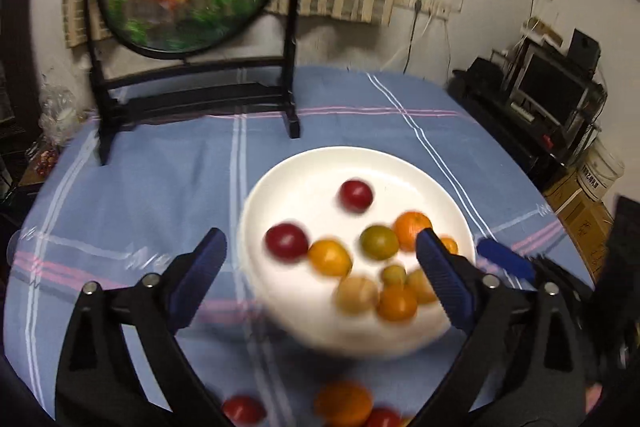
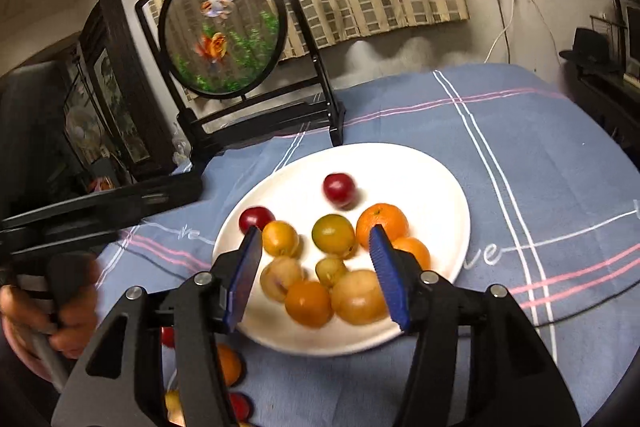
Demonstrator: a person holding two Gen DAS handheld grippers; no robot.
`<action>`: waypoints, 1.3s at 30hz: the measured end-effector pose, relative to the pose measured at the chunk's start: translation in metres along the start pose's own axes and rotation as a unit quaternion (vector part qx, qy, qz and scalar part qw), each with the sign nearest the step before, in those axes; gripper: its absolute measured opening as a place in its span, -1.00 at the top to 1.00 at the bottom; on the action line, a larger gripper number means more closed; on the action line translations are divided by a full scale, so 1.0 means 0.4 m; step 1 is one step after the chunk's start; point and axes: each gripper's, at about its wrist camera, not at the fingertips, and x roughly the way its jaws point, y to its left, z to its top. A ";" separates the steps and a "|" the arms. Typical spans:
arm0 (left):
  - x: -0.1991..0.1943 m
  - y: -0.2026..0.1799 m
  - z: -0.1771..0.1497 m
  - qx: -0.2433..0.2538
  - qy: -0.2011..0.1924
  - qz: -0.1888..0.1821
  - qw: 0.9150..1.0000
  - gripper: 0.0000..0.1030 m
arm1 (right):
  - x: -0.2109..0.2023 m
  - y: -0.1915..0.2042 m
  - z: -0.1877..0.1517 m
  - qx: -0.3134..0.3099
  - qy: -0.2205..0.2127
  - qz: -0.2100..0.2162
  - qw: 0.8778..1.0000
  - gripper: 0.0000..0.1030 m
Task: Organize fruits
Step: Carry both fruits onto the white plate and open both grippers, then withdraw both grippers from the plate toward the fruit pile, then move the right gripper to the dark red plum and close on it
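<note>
Blue checked cloth [image 2: 520, 147] carries a white plate [image 2: 400, 163] of fruit just ahead of both wide, empty grippers, left [image 1: 320, 255] and right [image 2: 316, 247]. Loose fruit [image 1: 344, 403] lies beneath the fingers; lower squarely over one and close gently.

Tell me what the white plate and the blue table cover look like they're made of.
White plate: probably glazed ceramic, with a smooth, softly shiny, uniform surface; melamine can't be ruled out. Blue table cover: woven fabric, matte, wrinkled, with white and pink stripes.
</note>
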 end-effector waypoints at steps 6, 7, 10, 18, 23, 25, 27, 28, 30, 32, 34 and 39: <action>-0.181 0.060 -0.215 0.010 -0.024 0.009 1.000 -0.95 | -0.068 0.062 -0.085 -0.035 0.025 0.023 0.999 -0.10; -0.196 0.070 -0.248 0.007 -0.023 0.011 1.000 -0.95 | -0.085 0.075 -0.107 -0.041 0.029 0.030 0.998 -0.10; -0.240 0.103 -0.351 -0.011 -0.023 0.014 1.000 -0.95 | -0.141 0.108 -0.181 -0.054 0.041 0.045 0.997 -0.11; -0.236 0.124 -0.491 -0.053 0.024 -0.030 0.998 -0.94 | -0.219 0.181 -0.303 -0.101 0.079 0.018 0.992 -0.18; -0.212 0.122 -0.491 -0.054 0.045 -0.039 0.997 -0.95 | -0.198 0.181 -0.313 -0.103 0.099 0.008 0.990 -0.18; -0.206 0.135 -0.494 -0.066 0.049 -0.050 0.995 -0.95 | -0.173 0.178 -0.317 -0.101 0.122 -0.012 0.987 -0.18; -0.208 0.143 -0.495 -0.076 0.045 -0.053 0.995 -0.95 | -0.165 0.173 -0.318 -0.097 0.131 -0.013 0.987 -0.18; -0.212 0.146 -0.497 -0.079 0.041 -0.052 0.995 -0.94 | -0.163 0.169 -0.320 -0.095 0.132 -0.012 0.987 -0.18; -0.212 0.143 -0.496 -0.079 0.040 -0.054 0.995 -0.95 | -0.163 0.172 -0.319 -0.097 0.131 -0.021 0.986 -0.18; -0.209 0.140 -0.495 -0.078 0.043 -0.054 0.995 -0.95 | -0.158 0.185 -0.325 -0.112 0.138 -0.021 0.984 -0.17; -0.207 0.137 -0.494 -0.076 0.046 -0.054 0.995 -0.94 | -0.147 0.202 -0.332 -0.131 0.148 -0.024 0.980 -0.15; -0.213 0.138 -0.495 -0.079 0.042 -0.056 0.994 -0.95 | -0.125 0.236 -0.349 -0.168 0.167 -0.040 0.971 -0.06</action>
